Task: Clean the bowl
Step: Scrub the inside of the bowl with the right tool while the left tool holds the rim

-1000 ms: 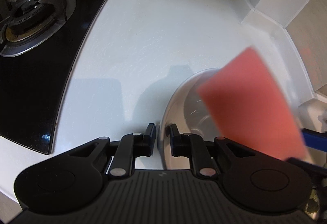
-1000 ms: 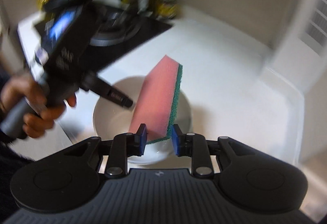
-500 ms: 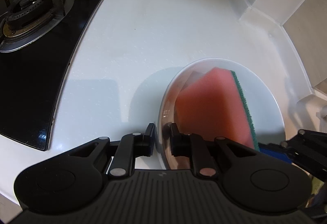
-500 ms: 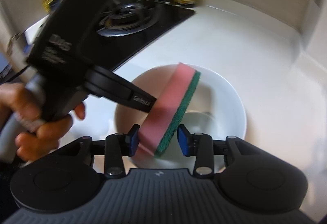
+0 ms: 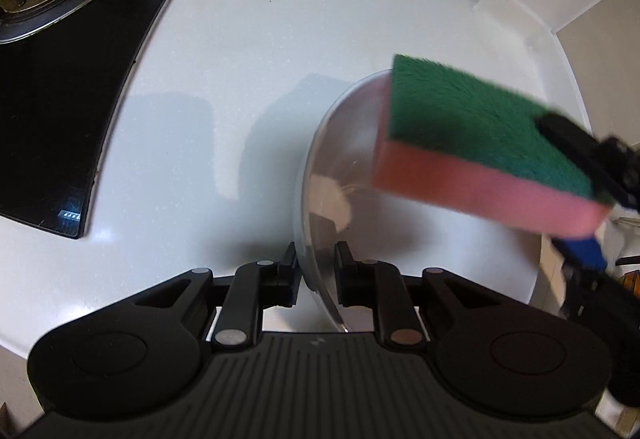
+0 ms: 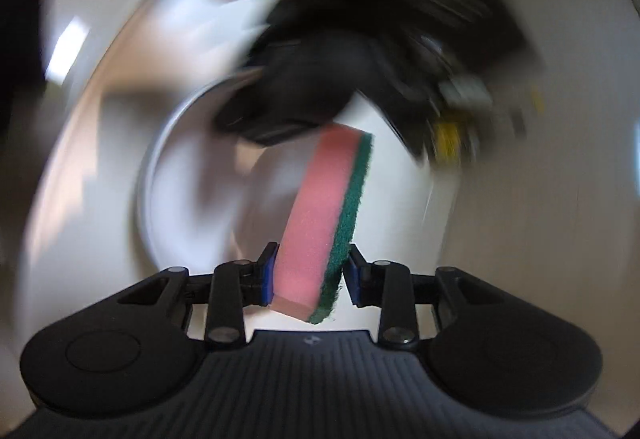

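White bowl (image 5: pixel 420 279) sitting on the white worktop (image 5: pixel 248 79), right of the black stove (image 5: pixel 60 59), near rim caught between the jaws of the left gripper (image 5: pixel 316 271). Jaws opening around that rim, one inside the wall, one outside; small gaps visible at both sides, so probably no firm pinch at this instant. Right gripper (image 6: pixel 310 277) clenched on a pink-and-green sponge (image 6: pixel 328 215), sponge raised above the bowl's hollow, green scouring face turned up in the left wrist view. Right wrist view badly smeared, so contact between sponge and bowl impossible to judge.

Likely ceramic or similar: rigid, glossy, moderately heavy, breakable if knocked off the worktop. Smooth thin rim, probably slick once wet, prone to slipping or spinning under scrubbing. Best held at the rim, pinched across the wall as here, opposite the scrubbing side. Sponge soft, light, compressible; gripped across its thickness near one end, long end free for wiping.
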Available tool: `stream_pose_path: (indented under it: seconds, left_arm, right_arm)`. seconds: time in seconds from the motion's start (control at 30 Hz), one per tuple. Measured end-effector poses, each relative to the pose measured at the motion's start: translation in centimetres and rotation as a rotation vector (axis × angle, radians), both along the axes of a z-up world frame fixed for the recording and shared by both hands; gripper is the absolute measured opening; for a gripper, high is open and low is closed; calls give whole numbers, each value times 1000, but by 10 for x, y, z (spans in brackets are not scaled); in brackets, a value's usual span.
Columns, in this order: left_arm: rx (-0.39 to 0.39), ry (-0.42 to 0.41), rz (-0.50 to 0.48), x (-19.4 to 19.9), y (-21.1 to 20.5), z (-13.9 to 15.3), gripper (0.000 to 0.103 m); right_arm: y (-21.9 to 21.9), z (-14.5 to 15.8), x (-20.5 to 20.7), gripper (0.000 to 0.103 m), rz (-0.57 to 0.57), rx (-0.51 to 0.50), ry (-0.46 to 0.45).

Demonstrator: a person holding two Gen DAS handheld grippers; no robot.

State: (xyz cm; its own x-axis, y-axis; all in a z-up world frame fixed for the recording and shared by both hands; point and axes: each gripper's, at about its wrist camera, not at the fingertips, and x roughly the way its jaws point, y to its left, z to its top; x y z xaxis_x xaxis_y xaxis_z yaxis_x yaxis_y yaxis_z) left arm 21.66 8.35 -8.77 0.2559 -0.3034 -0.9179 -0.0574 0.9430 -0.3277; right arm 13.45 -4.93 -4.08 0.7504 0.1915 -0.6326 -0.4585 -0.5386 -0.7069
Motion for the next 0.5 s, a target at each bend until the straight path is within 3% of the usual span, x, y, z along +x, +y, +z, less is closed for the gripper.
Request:
stream_pose_path:
  seconds: [0.07,0.3,0.4,0.5]
  left_arm:
    - [-21,8,3,3,5,-1,20]
    - [-22,6,-50,8,5,-1,24]
    - [-4,1,-75,9,1,1,25]
    - [25,-16,-107,9,-5,4,26]
  right_arm:
    - [-4,-3,1,30,101,-102,-49]
    - [-41,1,-10,29,333,-288,-62]
    - [-49,-16,-3,29,469,-341,-145]
    - [-49,-29,7,27,501,-357,-232]
